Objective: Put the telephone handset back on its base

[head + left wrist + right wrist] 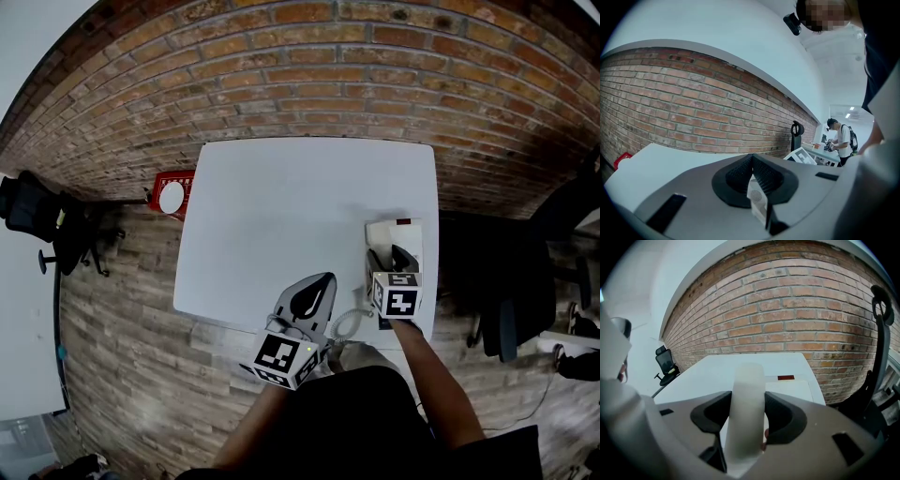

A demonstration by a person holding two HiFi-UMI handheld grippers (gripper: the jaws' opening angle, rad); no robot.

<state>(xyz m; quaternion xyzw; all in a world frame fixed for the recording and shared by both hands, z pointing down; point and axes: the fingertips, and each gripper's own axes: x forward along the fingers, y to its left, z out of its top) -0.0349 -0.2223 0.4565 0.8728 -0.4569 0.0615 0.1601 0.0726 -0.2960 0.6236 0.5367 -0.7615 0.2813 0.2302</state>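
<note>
Left gripper [752,160]: nearest, at the table's 6 o'clock edge, nose aimed toward 12 o'clock. Its black ribbed pads are pressed together at the tips, and I see nothing gripped.
Cord [349,323]: a pale coiled telephone cord looped on the table edge, just beside the left gripper at its 3 o'clock.
Right gripper [749,405]: at the table's 5 o'clock corner, at the near end of the phone. Its jaws are clamped on the handset, one dark pad against each flank.
Handset [749,376]: a cream-white plastic telephone handset, a smooth rounded bar. It stands upright between the right gripper's pads and pokes out past their tips toward 12 o'clock. It sits over the near end of the base. I cannot tell whether it touches.
Base [386,231]: a cream-white, boxy plastic telephone base with a small dark red label at its far end. It lies on the table near the 3 o'clock edge, just beyond the right gripper.
Table [281,202]: a plain white rectangular tabletop.
Red object [173,195]: a flat red thing with a white disc on it, on the wooden floor at the table's 9 o'clock.
Office chair [33,211]: a black wheeled chair, well apart at 9 o'clock.
Wall [375,56]: red-brown brick, beyond the table at 12 o'clock.
</note>
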